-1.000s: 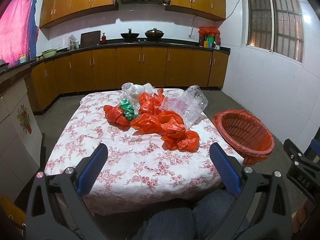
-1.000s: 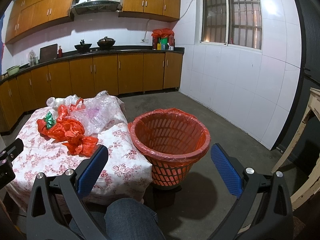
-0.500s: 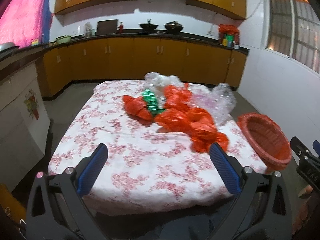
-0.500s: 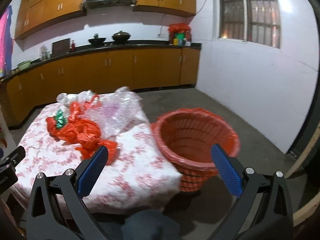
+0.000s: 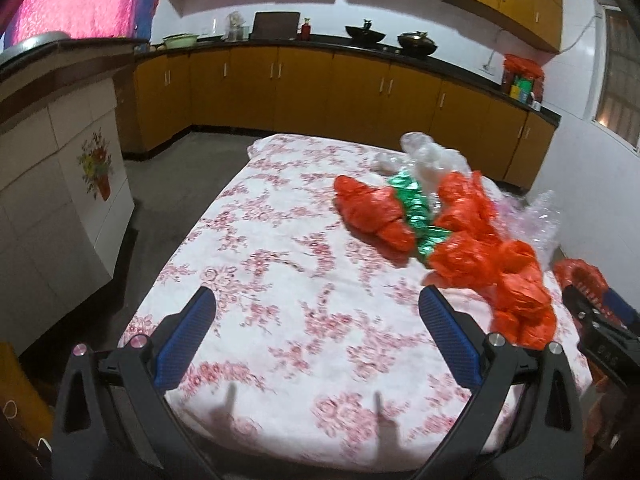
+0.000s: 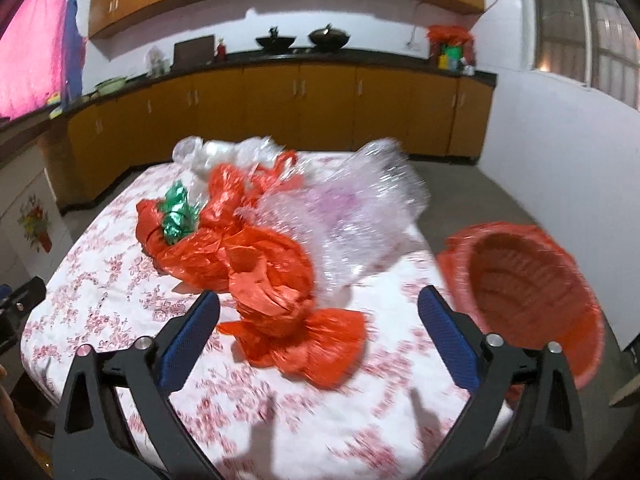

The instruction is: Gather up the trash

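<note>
A heap of trash lies on the floral tablecloth [image 5: 288, 264]: crumpled orange plastic bags [image 6: 264, 264], a green foil wrapper [image 6: 178, 216], clear plastic wrap [image 6: 360, 216] and a whitish bag [image 5: 432, 160]. In the right wrist view my right gripper [image 6: 318, 316] hangs just in front of the nearest orange bag; its jaws are closing but still wide, and the bag's near end lies between them untouched. My left gripper [image 5: 316, 320] is open over bare cloth, left of the heap [image 5: 472, 248]. The orange basket [image 6: 532, 296] stands off the table's right side.
Wooden cabinets and a dark counter [image 5: 360, 80] with pots run along the back wall. A white tiled unit [image 5: 60, 184] stands left of the table. The right gripper's body [image 5: 608, 344] shows at the left view's right edge. Bare floor surrounds the table.
Both grippers have moved forward and down over the table. The trash heap looms much larger in the right view, and the basket has slid to the right. My knees have dropped out of view.
</note>
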The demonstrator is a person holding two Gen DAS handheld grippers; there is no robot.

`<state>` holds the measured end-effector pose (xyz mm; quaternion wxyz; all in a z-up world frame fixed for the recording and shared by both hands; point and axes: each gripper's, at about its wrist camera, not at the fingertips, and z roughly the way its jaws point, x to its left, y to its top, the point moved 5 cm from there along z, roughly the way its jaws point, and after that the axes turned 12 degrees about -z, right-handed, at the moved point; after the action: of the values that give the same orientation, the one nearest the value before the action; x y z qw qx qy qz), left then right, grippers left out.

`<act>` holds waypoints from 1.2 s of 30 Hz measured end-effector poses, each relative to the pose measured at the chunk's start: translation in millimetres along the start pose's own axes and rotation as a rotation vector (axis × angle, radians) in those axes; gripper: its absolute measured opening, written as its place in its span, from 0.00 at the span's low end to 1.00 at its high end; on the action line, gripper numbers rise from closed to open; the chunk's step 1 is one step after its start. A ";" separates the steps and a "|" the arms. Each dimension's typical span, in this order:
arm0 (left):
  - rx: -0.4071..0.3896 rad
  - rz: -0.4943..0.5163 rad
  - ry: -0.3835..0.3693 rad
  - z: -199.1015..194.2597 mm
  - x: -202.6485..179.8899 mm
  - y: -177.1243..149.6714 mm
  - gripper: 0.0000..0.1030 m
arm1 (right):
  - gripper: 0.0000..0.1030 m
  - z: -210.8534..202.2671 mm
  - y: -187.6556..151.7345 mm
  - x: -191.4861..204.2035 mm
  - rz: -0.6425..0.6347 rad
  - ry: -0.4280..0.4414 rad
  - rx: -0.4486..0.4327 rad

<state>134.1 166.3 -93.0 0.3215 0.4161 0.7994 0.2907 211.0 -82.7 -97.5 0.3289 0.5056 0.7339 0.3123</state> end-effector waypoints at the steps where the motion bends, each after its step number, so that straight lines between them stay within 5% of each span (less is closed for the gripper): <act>1: 0.002 -0.006 0.002 4.0 3.2 0.9 0.96 | 0.88 6.4 0.3 2.2 -0.003 0.005 0.011; 8: 0.024 -0.027 -0.008 21.6 7.8 1.0 0.96 | 0.69 43.2 -6.7 16.6 -0.039 0.044 0.088; 13: 0.022 -0.017 -0.025 24.8 2.7 -0.3 0.96 | 0.46 55.8 -12.7 24.5 -0.063 0.080 0.126; 19: 0.024 -0.005 -0.058 24.1 -7.4 -0.7 0.86 | 0.29 46.1 -15.0 20.9 -0.014 0.129 0.108; 28: 0.041 0.036 -0.125 27.3 -36.8 3.3 0.71 | 0.24 3.0 -14.5 8.2 0.011 0.159 0.028; 36: 0.056 0.159 -0.216 54.5 -106.3 8.9 0.70 | 0.24 -30.1 -12.3 -45.0 0.081 0.047 -0.030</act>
<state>227.1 90.9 -91.6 0.3697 0.5160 0.7323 0.2465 192.6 -132.8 -82.0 0.3063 0.5223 0.7156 0.3483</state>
